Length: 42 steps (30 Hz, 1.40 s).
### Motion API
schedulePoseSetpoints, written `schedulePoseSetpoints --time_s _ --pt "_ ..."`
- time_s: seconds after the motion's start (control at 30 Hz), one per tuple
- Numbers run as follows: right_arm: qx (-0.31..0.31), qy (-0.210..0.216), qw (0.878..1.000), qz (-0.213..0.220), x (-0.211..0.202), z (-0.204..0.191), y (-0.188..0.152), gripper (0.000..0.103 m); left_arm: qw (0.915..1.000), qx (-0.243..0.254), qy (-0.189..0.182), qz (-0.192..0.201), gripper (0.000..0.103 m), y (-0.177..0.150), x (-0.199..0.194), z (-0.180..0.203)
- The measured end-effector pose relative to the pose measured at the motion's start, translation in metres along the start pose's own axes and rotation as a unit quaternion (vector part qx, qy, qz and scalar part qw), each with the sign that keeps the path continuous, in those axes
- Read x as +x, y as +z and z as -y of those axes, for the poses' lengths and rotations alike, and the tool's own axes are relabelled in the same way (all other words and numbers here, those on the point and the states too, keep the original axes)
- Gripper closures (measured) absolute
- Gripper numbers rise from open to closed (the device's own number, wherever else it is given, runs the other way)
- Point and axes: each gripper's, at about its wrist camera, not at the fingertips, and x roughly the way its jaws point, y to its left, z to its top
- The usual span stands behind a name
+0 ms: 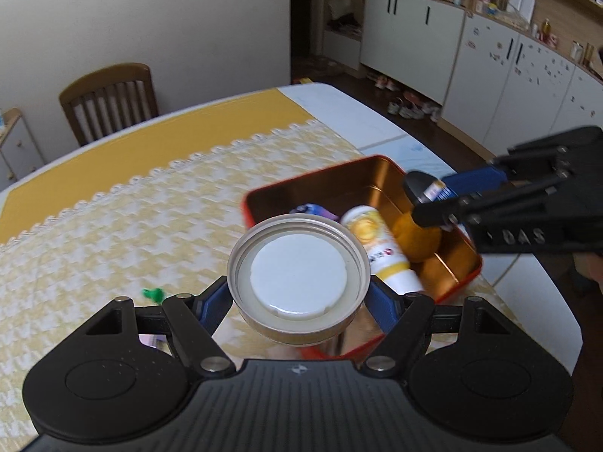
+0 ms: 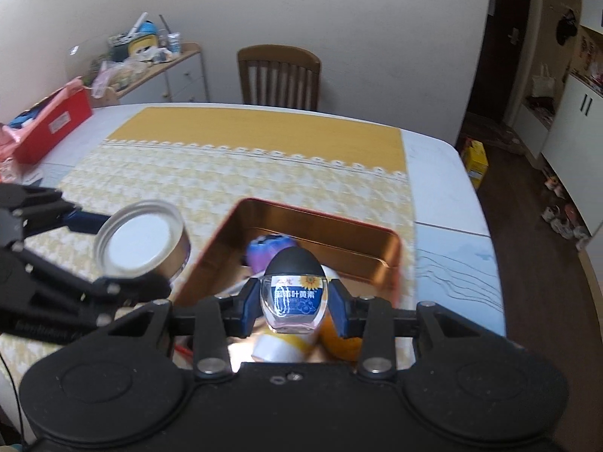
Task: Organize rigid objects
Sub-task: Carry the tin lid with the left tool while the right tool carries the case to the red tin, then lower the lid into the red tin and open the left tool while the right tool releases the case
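Copper-lined tin (image 2: pixel 324 237), open on bench, part filled. Left gripper (image 1: pixel 299 301) jaws clamp metal lid (image 1: pixel 297 277) over tin's near-left rim; right gripper (image 2: pixel 294 305) jaws clamp small bottle (image 2: pixel 294 290) above tin. Risk: lid released here could strike rim, tip outside.

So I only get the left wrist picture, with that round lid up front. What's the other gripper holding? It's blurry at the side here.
Observer: The right gripper is shut on a small clear bottle with a black cap and a blue label with a sunflower.
Operator: Is anything else on the table, off to the left?
Observer: Yes, a red box sits at the table's far left edge.
Operator: And past it?
Observer: A white side cabinet by the wall, its top crowded with clutter.
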Motion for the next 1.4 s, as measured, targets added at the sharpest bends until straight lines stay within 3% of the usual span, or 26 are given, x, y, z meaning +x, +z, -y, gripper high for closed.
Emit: schedulePoseSetpoints --time_s 0.17,0.43,0.93,1.4 --pt "0.015 -0.010 1.000 -0.010 0.014 0.021 0.001 0.065 0.9996 0.016 -0.015 -0.019 0.027 0.002 0.016 0.020" --pt "0.021 -0.013 0.999 -0.022 0.042 0.033 0.012 0.065 0.9990 0.026 -0.008 -0.036 0.027 0.004 0.043 0.037" --pt "0.023 -0.018 0.998 -0.055 0.082 0.033 0.018 0.065 0.9986 -0.014 -0.021 -0.046 0.027 0.009 0.061 0.028" --pt "0.051 -0.015 0.997 -0.055 0.080 0.037 0.013 0.064 0.9973 -0.022 -0.036 -0.061 0.027 0.007 0.061 0.027"
